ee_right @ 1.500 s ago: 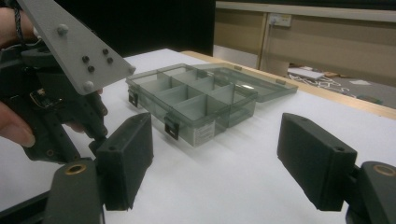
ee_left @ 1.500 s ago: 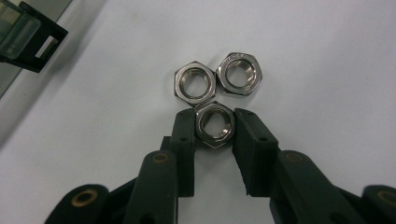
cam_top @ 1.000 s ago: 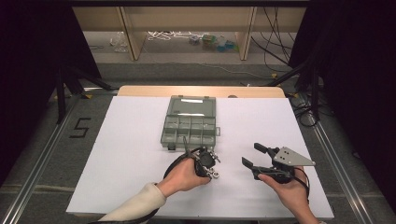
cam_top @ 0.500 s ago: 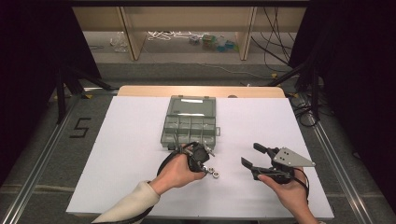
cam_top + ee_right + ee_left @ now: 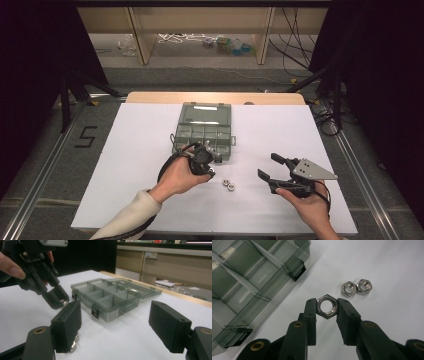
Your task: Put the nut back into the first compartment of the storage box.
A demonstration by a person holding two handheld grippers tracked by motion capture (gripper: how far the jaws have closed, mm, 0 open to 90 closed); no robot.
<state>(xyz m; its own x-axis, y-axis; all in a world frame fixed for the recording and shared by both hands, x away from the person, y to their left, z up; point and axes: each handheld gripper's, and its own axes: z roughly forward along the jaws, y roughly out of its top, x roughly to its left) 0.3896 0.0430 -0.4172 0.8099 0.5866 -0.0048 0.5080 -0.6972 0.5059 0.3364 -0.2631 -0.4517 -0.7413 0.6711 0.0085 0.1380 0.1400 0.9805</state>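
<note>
Carrying the shiny steel hex nut point(image 5: 326, 306) pinched in the left gripper point(image 5: 326, 308) above the white table point(image 5: 140, 145), keep it level over the smoky clear plastic compartment box point(image 5: 204, 134); right gripper point(image 5: 272, 167) waits, jaws apart, empty.

The high view looks forward and down over the whole bench point(image 5: 135, 150). The left gripper view looks steeply down, close over the white top. The right gripper view looks low and level across it. All three share the box point(image 5: 204, 131) point(image 5: 249, 277) point(image 5: 110, 297).
</note>
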